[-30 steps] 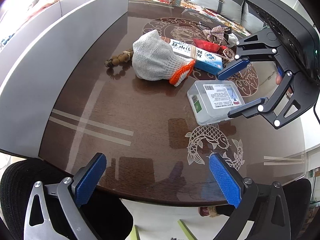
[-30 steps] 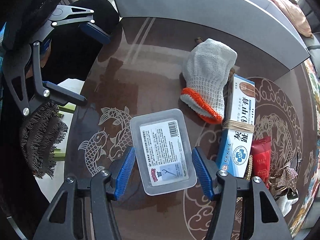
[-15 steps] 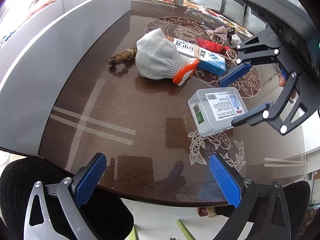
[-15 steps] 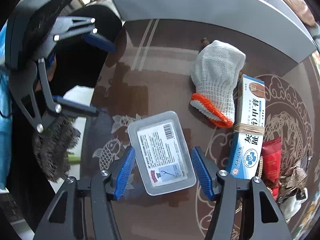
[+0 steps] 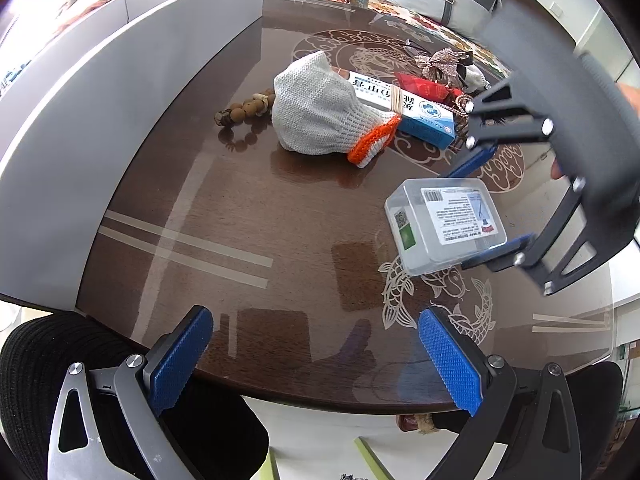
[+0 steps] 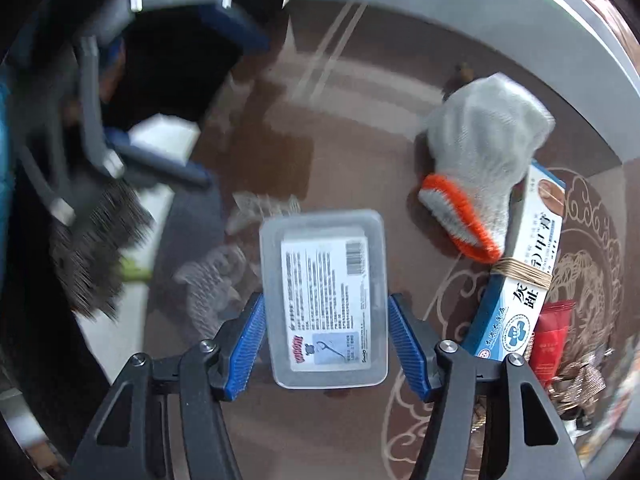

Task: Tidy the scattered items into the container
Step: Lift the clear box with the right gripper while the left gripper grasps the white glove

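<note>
My right gripper (image 6: pixel 326 344) is shut on a clear plastic floss-pick box (image 6: pixel 326 296) and holds it above the brown table; in the left wrist view the box (image 5: pixel 444 224) hangs at the right between the blue pads. My left gripper (image 5: pixel 316 360) stands open at the table's near edge with nothing between its fingers. A white knit glove with an orange cuff (image 5: pixel 324 120) lies mid-table, against a blue-and-white carton (image 5: pixel 404 106) bound with a rubber band. The grey container (image 5: pixel 100 112) runs along the left side.
A string of brown beads (image 5: pixel 244 110) lies left of the glove. A red sachet (image 5: pixel 424 86), a bow ornament (image 5: pixel 442 62) and a chain sit behind the carton. A black chair (image 5: pixel 36 368) is under the left gripper. A sofa with cushions lies beyond the table.
The right gripper has lifted the box off the table and carried it up and toward the near side. The right wrist view now blurs from that motion. The left gripper has stayed put.
</note>
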A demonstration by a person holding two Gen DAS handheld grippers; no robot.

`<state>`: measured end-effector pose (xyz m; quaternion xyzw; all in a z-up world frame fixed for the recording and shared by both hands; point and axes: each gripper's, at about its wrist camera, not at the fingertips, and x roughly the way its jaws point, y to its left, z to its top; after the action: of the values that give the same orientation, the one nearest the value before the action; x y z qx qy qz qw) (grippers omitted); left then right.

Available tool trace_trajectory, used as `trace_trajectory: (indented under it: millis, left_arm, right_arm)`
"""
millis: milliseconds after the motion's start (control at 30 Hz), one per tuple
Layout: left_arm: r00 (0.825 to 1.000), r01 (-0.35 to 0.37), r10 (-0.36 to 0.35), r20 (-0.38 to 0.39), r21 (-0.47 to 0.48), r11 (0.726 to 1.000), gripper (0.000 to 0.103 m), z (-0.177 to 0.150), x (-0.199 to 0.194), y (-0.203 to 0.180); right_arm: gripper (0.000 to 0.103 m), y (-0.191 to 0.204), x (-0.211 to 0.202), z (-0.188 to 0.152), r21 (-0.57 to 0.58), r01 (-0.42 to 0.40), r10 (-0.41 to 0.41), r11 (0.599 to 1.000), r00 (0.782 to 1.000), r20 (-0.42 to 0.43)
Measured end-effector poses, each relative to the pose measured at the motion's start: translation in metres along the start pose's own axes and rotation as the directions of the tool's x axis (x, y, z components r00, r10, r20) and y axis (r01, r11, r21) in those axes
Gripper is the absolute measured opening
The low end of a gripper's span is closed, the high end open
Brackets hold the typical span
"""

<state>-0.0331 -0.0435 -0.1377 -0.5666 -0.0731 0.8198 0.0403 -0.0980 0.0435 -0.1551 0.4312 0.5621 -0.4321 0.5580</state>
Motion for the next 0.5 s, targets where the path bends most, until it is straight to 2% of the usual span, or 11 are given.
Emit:
trace_trajectory:
  millis: [100,167,267,333,400,467,500]
  left_arm:
    - [1.000,0.004,-0.004,-0.002,-0.003,1.000,0.103,0.000,0.000,0.000]
    - [1.000,0.008,-0.008,-0.003,-0.003,1.000,0.103,0.000,0.000,0.000]
    - [1.000,0.007,-0.007,-0.004,-0.005,1.000,0.103,0.000,0.000,0.000]
    - [1.000,0.003,-0.003,-0.004,-0.011,1.000,0.103,0.000,0.000,0.001]
    - [1.000,0.003,-0.004,-0.016,-0.031,1.000,0.103,0.001,0.001,0.001]
    - [0.999,0.017,-0.019,-0.033,-0.071,0.997,0.103,0.006,0.003,0.001]
    - [0.998,0.042,-0.046,-0.034,-0.106,0.993,0.103,0.012,0.004,0.001]
  right_arm:
    - [0.063,-0.009,0.003,0.003,0.094,-0.038,0.037,0.995,0.999,0.008]
    - [0.062,-0.019,0.000,0.000,0.205,-0.066,0.060,0.977,0.998,0.037]
    - [0.062,-0.016,0.000,-0.009,0.262,-0.030,0.018,0.965,0.999,0.047]
    - [0.062,-0.014,-0.003,-0.019,0.346,-0.013,-0.012,0.938,0.998,0.069]
    - [0.062,-0.011,-0.010,-0.037,0.463,0.008,-0.074,0.886,0.989,0.124]
    - [0.062,-0.007,-0.021,-0.064,0.629,-0.025,-0.145,0.777,0.965,0.217]
    - [0.062,-0.002,-0.027,-0.083,0.713,-0.072,-0.184,0.697,0.944,0.275]
